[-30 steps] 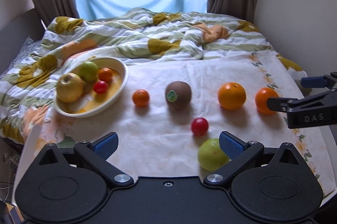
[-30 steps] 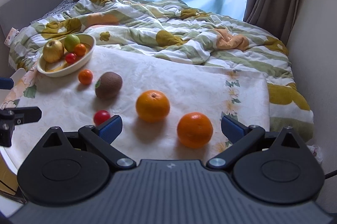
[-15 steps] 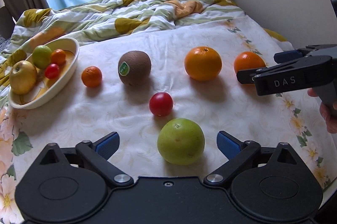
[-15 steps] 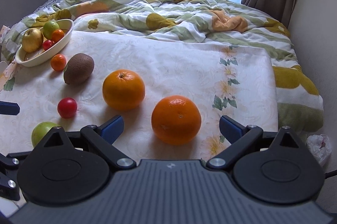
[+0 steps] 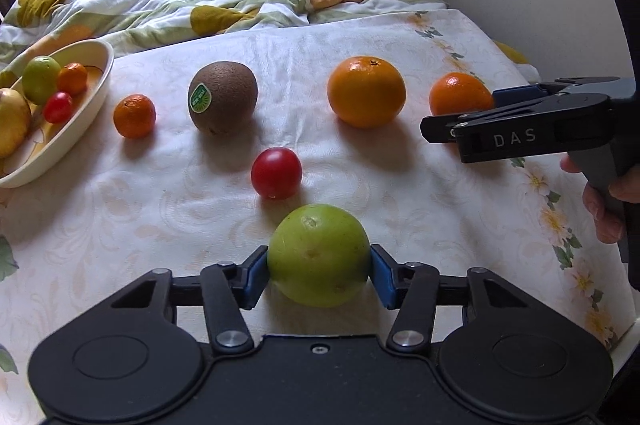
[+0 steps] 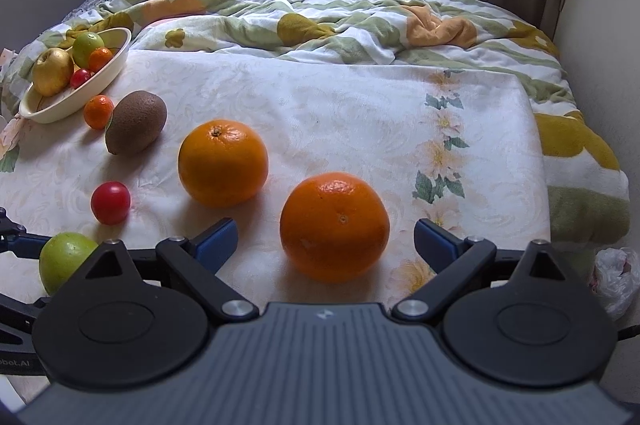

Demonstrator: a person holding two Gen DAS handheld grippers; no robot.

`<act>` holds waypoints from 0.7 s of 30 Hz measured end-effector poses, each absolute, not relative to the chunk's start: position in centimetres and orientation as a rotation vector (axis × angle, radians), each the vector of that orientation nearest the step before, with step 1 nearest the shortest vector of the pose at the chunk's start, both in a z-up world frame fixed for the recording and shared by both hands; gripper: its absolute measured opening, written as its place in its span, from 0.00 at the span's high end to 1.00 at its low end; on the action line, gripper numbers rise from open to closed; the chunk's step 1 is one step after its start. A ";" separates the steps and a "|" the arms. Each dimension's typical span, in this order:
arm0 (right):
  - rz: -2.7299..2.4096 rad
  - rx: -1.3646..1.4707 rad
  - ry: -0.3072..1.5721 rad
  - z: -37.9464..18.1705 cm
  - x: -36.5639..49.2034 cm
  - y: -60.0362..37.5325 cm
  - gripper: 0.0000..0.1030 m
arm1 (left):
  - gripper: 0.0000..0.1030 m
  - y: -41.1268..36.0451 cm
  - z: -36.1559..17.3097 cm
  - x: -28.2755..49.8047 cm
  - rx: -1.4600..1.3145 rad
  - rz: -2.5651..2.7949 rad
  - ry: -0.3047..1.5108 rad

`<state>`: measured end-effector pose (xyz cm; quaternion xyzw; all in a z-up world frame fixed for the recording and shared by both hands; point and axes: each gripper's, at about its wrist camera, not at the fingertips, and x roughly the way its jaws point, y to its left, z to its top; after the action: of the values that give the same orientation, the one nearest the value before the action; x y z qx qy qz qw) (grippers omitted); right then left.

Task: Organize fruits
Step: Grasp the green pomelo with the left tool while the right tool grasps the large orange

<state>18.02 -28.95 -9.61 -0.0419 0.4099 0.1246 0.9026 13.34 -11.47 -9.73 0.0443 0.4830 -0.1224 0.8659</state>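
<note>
Left wrist view: the left gripper [image 5: 319, 275] has both blue pads pressed against a green apple [image 5: 318, 255], low on the white cloth [image 5: 120, 225].

The apple's underside is hidden behind the gripper body. Just ahead of it sits a red tomato [image 5: 276, 172], with open cloth further left toward the bowl [image 5: 84, 129], itself cut off by the frame. The right gripper [image 6: 325, 241] stands spread wide, an orange [image 6: 334, 226] between its pads, untouched; to its right the cloth's edge is near.
</note>
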 end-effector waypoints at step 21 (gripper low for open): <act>0.236 -0.096 0.841 -10.4 18.3 -29.2 0.28 | 0.45 -9.8 -9.2 12.4 0.046 -0.200 0.985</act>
<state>18.35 -29.17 -10.42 -0.0465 0.4070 0.1140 0.9051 12.36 -9.83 -9.20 0.0219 0.4718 -0.0960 0.8762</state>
